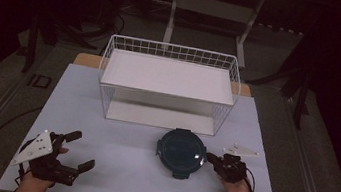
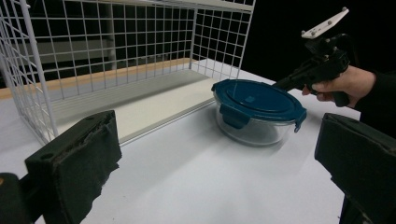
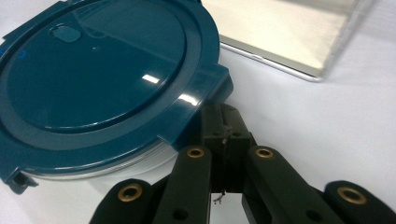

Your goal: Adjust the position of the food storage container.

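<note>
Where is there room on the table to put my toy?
Bare table lies between the left tongs and the blue-lidded bowl. The wire rack has a free top shelf and floor. It is crowded where the right tongs meet the bowl.

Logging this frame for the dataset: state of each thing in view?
container: upright on the table, blue lid on, looks empty through the glass.
wire rack: upright, both shelves bare.
left claw: open, holding nothing, resting off to the side.
right claw: shut, tip at the lid's side latch; whether it pinches the latch can't be told.
</note>
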Demonstrator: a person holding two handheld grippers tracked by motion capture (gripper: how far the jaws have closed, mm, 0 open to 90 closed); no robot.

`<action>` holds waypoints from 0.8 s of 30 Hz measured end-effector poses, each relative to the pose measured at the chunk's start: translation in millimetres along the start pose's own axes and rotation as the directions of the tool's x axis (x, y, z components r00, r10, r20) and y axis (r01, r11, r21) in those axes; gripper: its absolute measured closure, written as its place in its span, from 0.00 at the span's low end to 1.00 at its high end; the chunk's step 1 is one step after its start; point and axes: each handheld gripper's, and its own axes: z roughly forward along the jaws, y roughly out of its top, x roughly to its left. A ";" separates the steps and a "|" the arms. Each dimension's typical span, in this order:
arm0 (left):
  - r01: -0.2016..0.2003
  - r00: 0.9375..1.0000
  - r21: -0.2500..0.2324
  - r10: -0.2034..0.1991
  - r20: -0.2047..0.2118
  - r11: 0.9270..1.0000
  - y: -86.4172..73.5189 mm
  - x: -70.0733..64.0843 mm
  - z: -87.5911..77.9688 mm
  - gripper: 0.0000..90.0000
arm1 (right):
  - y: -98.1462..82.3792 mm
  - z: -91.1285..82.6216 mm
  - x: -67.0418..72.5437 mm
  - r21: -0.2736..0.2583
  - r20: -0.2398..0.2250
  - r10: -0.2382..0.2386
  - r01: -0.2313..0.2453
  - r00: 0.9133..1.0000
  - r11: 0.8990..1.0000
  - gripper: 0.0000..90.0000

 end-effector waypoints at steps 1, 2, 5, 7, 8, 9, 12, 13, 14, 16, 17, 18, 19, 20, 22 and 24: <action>0.001 1.000 0.000 -0.001 0.000 1.000 -0.1 0.1 0.0 0.00 | 0.7 1.4 1.5 -0.002 -0.009 -0.004 0.004 1.000 1.000 1.00; 0.002 1.000 -0.001 -0.002 0.000 1.000 -0.1 0.2 -0.1 0.00 | 1.5 3.0 3.3 -0.003 -0.015 -0.009 0.009 1.000 1.000 1.00; 0.002 1.000 0.000 -0.002 0.002 1.000 -0.1 0.3 -0.3 0.00 | 4.6 7.3 9.0 -0.001 -0.026 -0.018 0.018 1.000 1.000 1.00; 0.001 1.000 0.001 -0.001 0.002 1.000 -0.1 0.2 -0.2 0.00 | 6.8 10.2 12.4 0.002 -0.040 -0.020 0.020 0.999 1.000 1.00; 0.001 1.000 0.001 -0.001 0.002 1.000 -0.2 0.2 -0.2 0.00 | 8.0 12.2 15.0 0.002 -0.046 -0.024 0.024 0.999 1.000 1.00; 0.003 1.000 0.001 -0.003 0.003 1.000 -0.2 0.2 -0.1 0.00 | 9.0 13.5 17.2 0.003 -0.050 -0.029 0.029 0.998 1.000 1.00; 0.002 1.000 0.001 -0.002 0.002 1.000 -0.2 0.2 -0.2 0.00 | 11.6 16.8 23.9 0.003 -0.060 -0.043 0.043 0.997 0.999 1.00; 0.004 1.000 0.001 -0.004 0.002 1.000 -0.2 0.1 0.0 0.00 | 12.3 17.5 25.2 0.001 -0.064 -0.046 0.046 0.997 0.999 1.00; 0.004 1.000 0.001 -0.004 0.002 1.000 -0.2 0.0 0.0 0.00 | 13.4 18.2 27.5 0.000 -0.067 -0.050 0.051 0.996 0.999 1.00; 0.003 1.000 0.001 -0.003 0.002 1.000 -0.2 -0.2 0.1 0.00 | 14.7 19.3 30.4 0.002 -0.073 -0.056 0.056 0.996 0.998 1.00; 0.002 1.000 0.003 -0.002 0.003 1.000 -0.2 -0.3 0.2 0.00 | 14.8 20.2 31.3 0.000 -0.083 -0.052 0.053 0.995 0.999 1.00; 0.002 1.000 0.003 -0.002 0.004 1.000 -0.2 -0.4 0.2 0.00 | 14.9 20.8 32.9 0.000 -0.087 -0.055 0.055 0.995 0.998 1.00; 0.003 1.000 0.003 -0.003 0.004 1.000 -0.3 -0.4 0.3 0.00 | 15.2 21.2 34.4 -0.001 -0.087 -0.059 0.059 0.994 0.998 1.00; 0.003 1.000 0.003 -0.003 0.003 1.000 -0.3 -0.3 0.5 0.00 | 15.5 21.7 35.4 0.000 -0.090 -0.062 0.062 0.994 0.998 1.00; 0.004 1.000 0.003 -0.004 0.004 1.000 -0.3 -0.2 0.6 0.00 | 15.9 22.7 37.3 0.000 -0.097 -0.060 0.061 0.993 0.998 1.00; 0.005 1.000 0.003 -0.005 0.004 1.000 -0.4 -0.3 0.9 0.00 | 17.0 24.2 39.3 0.001 -0.100 -0.067 0.068 0.993 0.998 1.00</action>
